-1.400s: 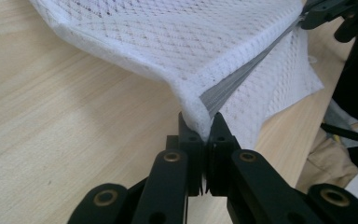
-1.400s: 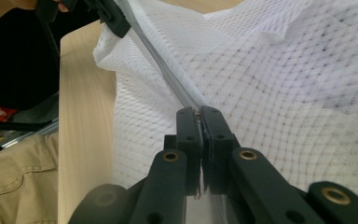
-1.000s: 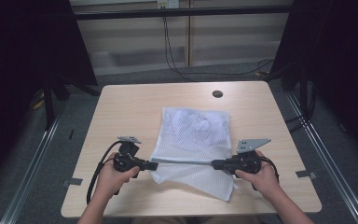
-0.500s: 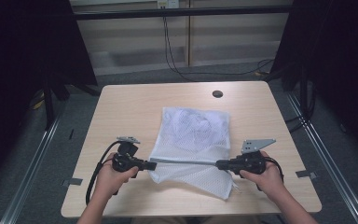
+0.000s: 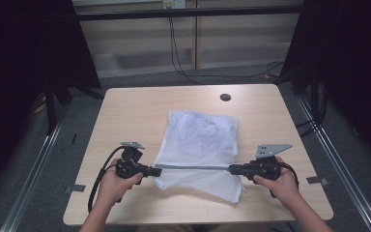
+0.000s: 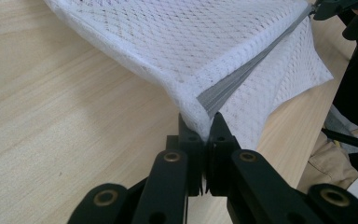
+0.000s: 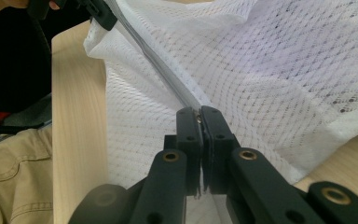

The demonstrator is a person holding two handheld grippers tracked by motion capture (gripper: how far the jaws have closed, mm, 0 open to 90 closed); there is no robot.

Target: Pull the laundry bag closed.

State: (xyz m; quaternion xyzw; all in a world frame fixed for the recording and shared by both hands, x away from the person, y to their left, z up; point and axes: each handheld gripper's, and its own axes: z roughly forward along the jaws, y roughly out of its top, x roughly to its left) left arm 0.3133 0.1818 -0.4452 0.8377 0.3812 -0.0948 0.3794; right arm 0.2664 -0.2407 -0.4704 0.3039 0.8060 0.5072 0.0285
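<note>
Both forearms reach in from the near edge, spread well apart. The left hand (image 5: 115,181) wraps around the left hand-held gripper (image 5: 155,170), which lies level and points inward toward the other side; its jaws are pressed tight together on a corner of the mesh laundry bag (image 6: 223,51). The right hand (image 5: 279,182) grips the right hand-held gripper (image 5: 232,169), which points back the opposite way, its grey plate standing on top. Its jaws are pinched closed on the bag's zipper end.
</note>
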